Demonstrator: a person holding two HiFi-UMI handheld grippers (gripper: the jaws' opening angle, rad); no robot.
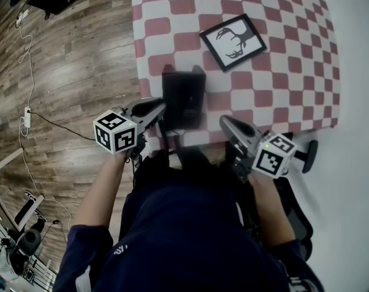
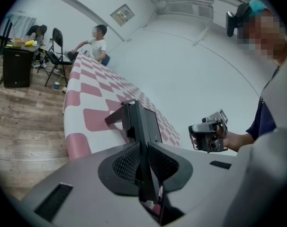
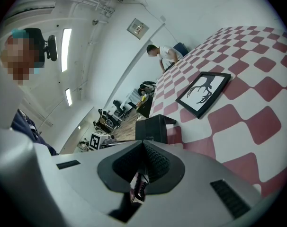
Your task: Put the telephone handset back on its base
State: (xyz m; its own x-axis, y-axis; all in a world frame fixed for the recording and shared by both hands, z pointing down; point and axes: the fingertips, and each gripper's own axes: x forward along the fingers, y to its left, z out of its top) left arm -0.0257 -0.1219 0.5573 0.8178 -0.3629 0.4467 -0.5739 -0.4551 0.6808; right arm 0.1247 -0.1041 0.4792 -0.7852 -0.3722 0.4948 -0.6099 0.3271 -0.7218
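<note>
Boxy black telephone point(image 1: 183, 93) gripped edge-on by left tool point(image 2: 146, 167).

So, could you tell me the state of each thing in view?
telephone: on the table, near its edge; handset not distinguishable.
left gripper: shut on the telephone's edge.
right gripper: shut, empty.
picture frame: lying flat, face up.

In the head view the black telephone point(image 1: 183, 97) at mid-frame is smeared by blur — I can't separate handset from base — while in the left gripper view its lower end sinks behind my left gripper point(image 2: 144, 150), and the checked tablecloth point(image 1: 282, 47) runs off the top edge.
</note>
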